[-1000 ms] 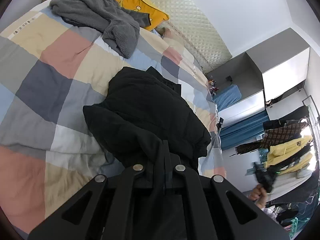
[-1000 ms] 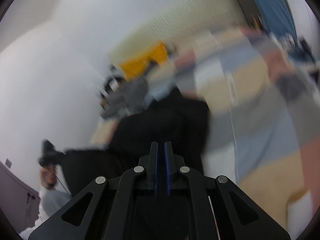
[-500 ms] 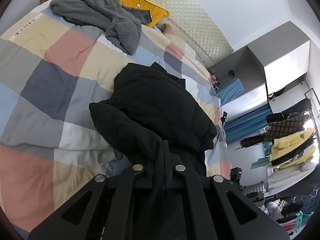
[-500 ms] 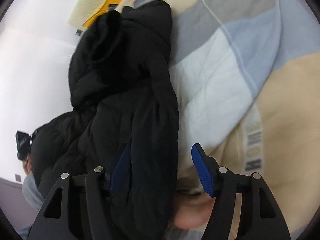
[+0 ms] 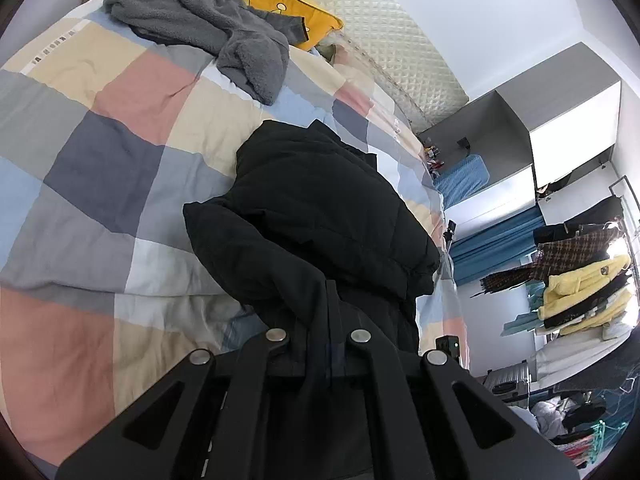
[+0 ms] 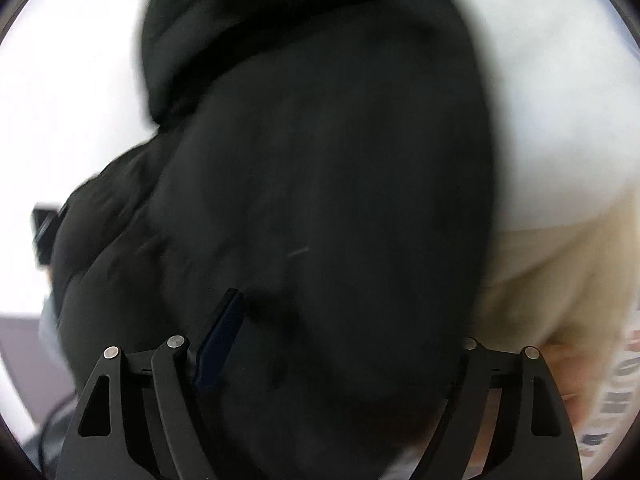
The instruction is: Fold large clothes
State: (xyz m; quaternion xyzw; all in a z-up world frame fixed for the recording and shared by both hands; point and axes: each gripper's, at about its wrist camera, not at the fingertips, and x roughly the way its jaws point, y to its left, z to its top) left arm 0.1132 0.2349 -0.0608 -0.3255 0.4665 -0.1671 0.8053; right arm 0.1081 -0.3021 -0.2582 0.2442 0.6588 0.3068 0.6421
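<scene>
A black puffer jacket lies bunched on a checked quilt on the bed. My left gripper is shut on a fold of the jacket's near edge. In the right wrist view the jacket fills most of the blurred frame. My right gripper is open wide, its jaws either side of a thick bulge of the jacket; the left blue pad shows, the right one is hidden by fabric.
A grey fleece garment and a yellow pillow lie at the bed's head by a quilted headboard. A grey wardrobe and a rack of hanging clothes stand to the right.
My right gripper opened and pushed in onto the jacket, which now fills its view. My left gripper kept its hold and shifted only slightly.
</scene>
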